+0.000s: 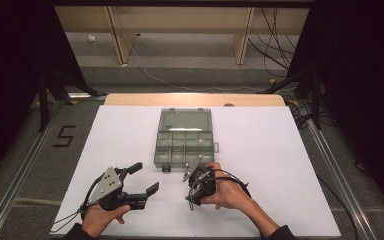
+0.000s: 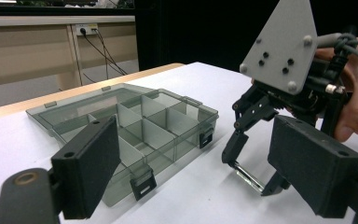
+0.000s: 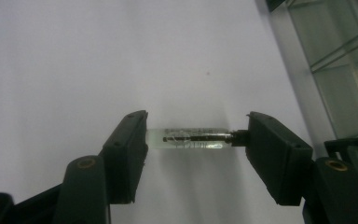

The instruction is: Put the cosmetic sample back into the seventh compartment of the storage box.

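My right gripper (image 3: 195, 142) is shut on a small clear glass tube (image 3: 189, 138), held end to end between its two jaws just above the white table. In the left gripper view that gripper (image 2: 251, 175) points down at the table, with the tube (image 2: 248, 176) across its tips. From above, the right gripper (image 1: 198, 184) sits just in front of a grey see-through compartment box (image 1: 156, 150) with its lid laid open. My left gripper (image 1: 145, 177) rests on the table to the left, open and holding nothing, and its jaws (image 2: 193, 140) face the box (image 2: 200, 112).
The white table top (image 1: 280, 165) spreads wide on both sides of the box. The box's front latches (image 2: 142, 184) stick out toward me. Its edge (image 3: 307, 88) lies right of the held tube. Beyond the table are the floor, cables and wooden furniture legs (image 1: 242, 35).
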Available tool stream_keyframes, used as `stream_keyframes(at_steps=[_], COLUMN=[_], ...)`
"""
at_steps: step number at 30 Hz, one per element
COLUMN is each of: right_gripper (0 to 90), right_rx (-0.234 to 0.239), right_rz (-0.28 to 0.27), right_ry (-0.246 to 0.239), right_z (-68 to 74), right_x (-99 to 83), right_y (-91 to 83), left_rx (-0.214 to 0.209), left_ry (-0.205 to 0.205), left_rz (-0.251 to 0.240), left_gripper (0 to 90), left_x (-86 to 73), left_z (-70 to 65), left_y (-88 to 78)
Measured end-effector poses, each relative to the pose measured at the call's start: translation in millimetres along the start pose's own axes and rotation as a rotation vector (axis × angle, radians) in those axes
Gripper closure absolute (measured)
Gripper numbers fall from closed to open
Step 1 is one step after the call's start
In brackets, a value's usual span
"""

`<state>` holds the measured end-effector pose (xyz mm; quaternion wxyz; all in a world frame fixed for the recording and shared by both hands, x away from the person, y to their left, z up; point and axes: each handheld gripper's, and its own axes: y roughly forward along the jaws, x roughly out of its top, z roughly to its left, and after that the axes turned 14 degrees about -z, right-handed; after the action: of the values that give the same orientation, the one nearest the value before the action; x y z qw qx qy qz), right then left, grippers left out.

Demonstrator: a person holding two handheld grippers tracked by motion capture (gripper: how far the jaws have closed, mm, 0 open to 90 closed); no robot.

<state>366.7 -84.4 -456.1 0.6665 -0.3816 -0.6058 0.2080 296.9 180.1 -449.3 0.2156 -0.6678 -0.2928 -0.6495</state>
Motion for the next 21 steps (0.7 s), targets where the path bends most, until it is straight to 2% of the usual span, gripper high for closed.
stream_keyframes(at_steps=[7,15,21], right_gripper=[40.1,40.2,40.2], right_rx=[-0.036,-0.081,-0.095], right_rz=[-0.063,-0.102,-0.127], right_ry=[0.013,-0.005,0.004], right_z=[-3.6,-6.2,-7.4], right_x=[3.2,6.2,8.4], right_y=[-8.2,-14.6,-19.6], left_rx=[0.000,-0.001,-0.001], left_ry=[-0.002,0.004,0.002], left_rz=[0.000,0.002,0.003], left_gripper=[15.8,15.8,15.8], left_x=[0.0,0.2,0.1], left_z=[-0.1,0.3,0.1], left_y=[0.0,-0.2,-0.2])
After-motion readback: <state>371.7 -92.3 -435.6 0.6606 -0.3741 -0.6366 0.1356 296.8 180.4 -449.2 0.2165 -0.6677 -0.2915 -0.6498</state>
